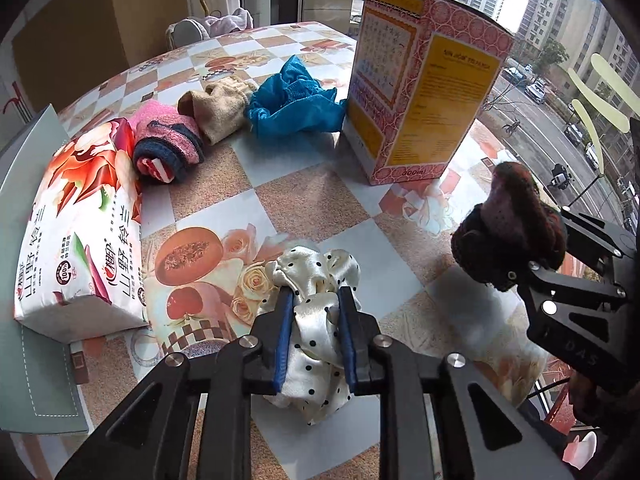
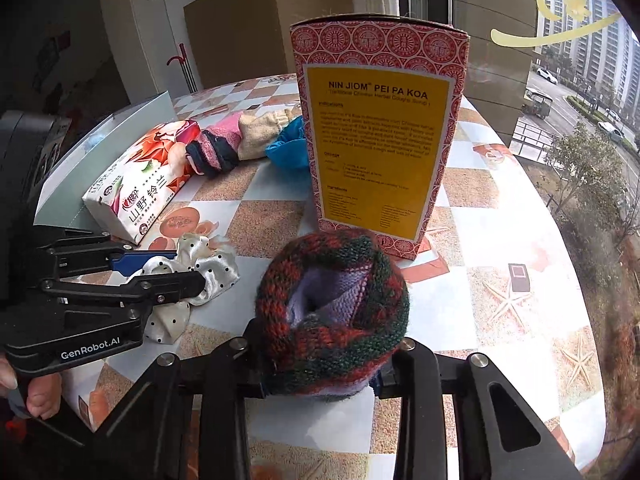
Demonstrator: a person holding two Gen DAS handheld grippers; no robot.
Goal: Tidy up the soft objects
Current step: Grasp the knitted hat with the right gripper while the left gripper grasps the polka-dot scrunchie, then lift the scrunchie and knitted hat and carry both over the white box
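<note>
My left gripper point(image 1: 316, 300) is shut on a white polka-dot satin scrunchie point(image 1: 320, 336) that rests low on the table; it also shows in the right wrist view point(image 2: 208, 268). My right gripper point(image 2: 320, 364) is shut on a red and green knitted roll point(image 2: 332, 316) with a lilac inside, held above the table; in the left wrist view the knitted roll point(image 1: 512, 220) is at the right. A pink and navy rolled sock point(image 1: 168, 148), a tan sock point(image 1: 218, 110) and a blue cloth point(image 1: 292, 100) lie in a row at the back.
A tall red and yellow Nin Jiom box point(image 1: 420, 92) stands upright right of the blue cloth, also straight ahead in the right wrist view point(image 2: 380, 140). A flowered tissue pack point(image 1: 80, 224) lies at the left by a grey board point(image 1: 28, 280). The round table's edge point(image 2: 580, 280) curves at the right by the window.
</note>
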